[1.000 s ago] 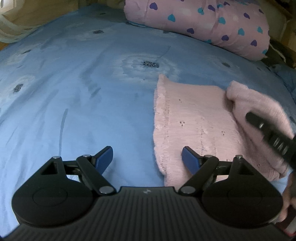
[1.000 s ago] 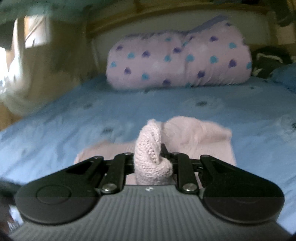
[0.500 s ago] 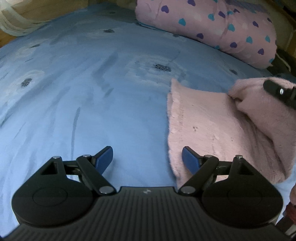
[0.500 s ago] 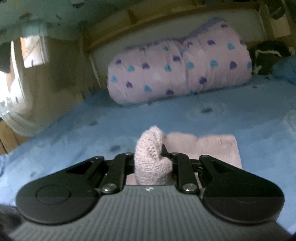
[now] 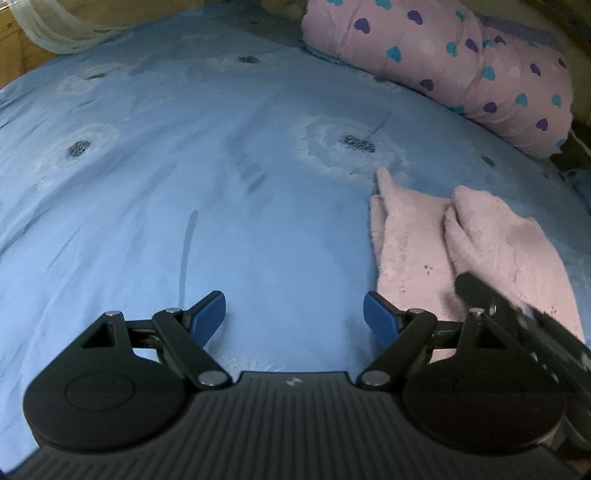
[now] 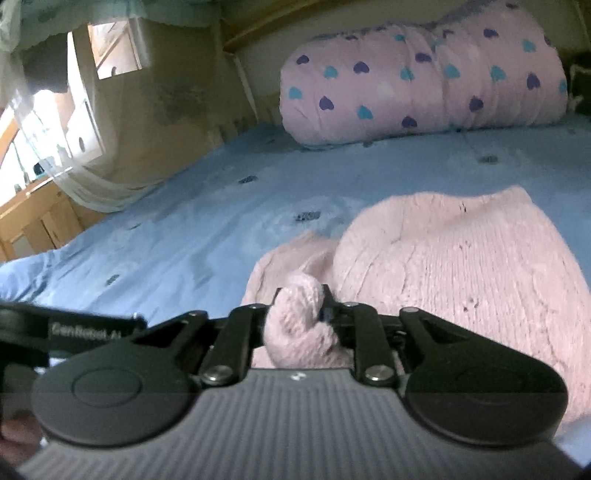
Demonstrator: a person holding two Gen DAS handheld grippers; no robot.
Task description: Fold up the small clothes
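A pink knit garment lies on the blue bed sheet, its right part doubled over into a thick fold. My right gripper has a bunch of that knit between its jaws, which are opening while the pads still touch the fabric. Its black body crosses the garment's near edge in the left wrist view. My left gripper is open over bare sheet, with its right fingertip just beside the garment's left edge.
A pink pillow with blue and purple hearts lies at the head of the bed. A pale net curtain hangs at the far left corner, and wooden furniture stands beyond the bed's left side.
The right gripper came lower and nearer with the knit, and the fold now lies bulged on the garment. The left gripper slid left, off the garment's edge.
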